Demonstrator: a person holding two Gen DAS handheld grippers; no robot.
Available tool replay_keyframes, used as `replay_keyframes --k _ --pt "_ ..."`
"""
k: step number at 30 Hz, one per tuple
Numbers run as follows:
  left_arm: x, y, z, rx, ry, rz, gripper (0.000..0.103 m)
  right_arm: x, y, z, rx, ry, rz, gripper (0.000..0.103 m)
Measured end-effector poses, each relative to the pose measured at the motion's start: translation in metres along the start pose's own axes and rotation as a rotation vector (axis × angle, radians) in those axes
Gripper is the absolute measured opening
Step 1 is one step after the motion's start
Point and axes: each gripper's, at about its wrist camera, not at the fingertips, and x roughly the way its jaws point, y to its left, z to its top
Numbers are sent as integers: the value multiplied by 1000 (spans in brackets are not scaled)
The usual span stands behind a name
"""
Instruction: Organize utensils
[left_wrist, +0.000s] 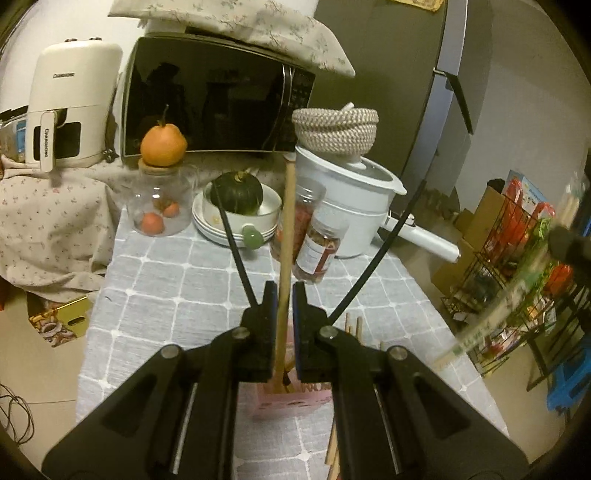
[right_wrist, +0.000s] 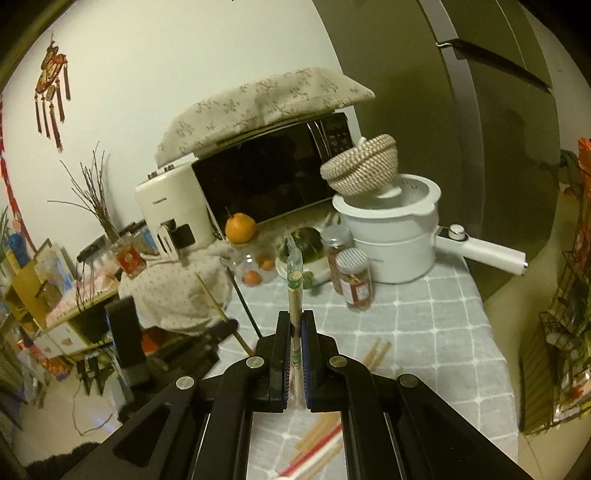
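My left gripper (left_wrist: 283, 291) is over the table with a bare wooden chopstick (left_wrist: 287, 236) standing upright between its fingers; the jaws stand a little wider than the stick. The stick's lower end goes into a pink holder (left_wrist: 291, 400) below the gripper. My right gripper (right_wrist: 295, 321) is shut on a wrapped pair of chopsticks (right_wrist: 294, 284) in a clear and green sleeve, held above the table. That wrapped pair shows blurred at the right of the left wrist view (left_wrist: 495, 325). Loose chopsticks (right_wrist: 376, 352) and more utensils (right_wrist: 317, 446) lie on the grey checked tablecloth (right_wrist: 424, 332).
At the table's back stand two spice jars (right_wrist: 354, 278), a white electric pot (right_wrist: 395, 236) with a woven basket (right_wrist: 360, 170) on it, stacked plates with a green squash (left_wrist: 236, 192), a glass jar (left_wrist: 159, 206) and a microwave (left_wrist: 218, 99). A wire rack (left_wrist: 517, 258) stands right.
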Motion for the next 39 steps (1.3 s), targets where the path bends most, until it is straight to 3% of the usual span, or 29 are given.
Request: replay_keyframes --k 4,6,8,14,19,23,32,34,39 --pt "0 1 3 -18 37 -8 12 10 11 7 -2 -17 18 5" --pt "-6 1 5 -24 42 -10 27 15 14 8 -8 -21 20 5" --pt "-11 0 6 -24 45 -4 34 22 16 9 -8 -23 21 5" --pt "-27 4 3 -27 112 40 47 49 17 9 -6 -12 -11 5" --pt "-31 10 -4 -8 209 120 50 75 21 4 -26 26 -51 5" --pt "-32 16 -8 -30 244 117 57 94 24 -4 -48 63 -72 5" --pt "-32 20 -11 -38 267 126 59 121 21 -17 -26 123 -85 6" --pt "-33 20 -11 -37 264 122 62 123 18 -16 -8 134 -76 9" --pt "-38 15 -10 -31 260 117 67 109 10 -10 55 130 -43 42"
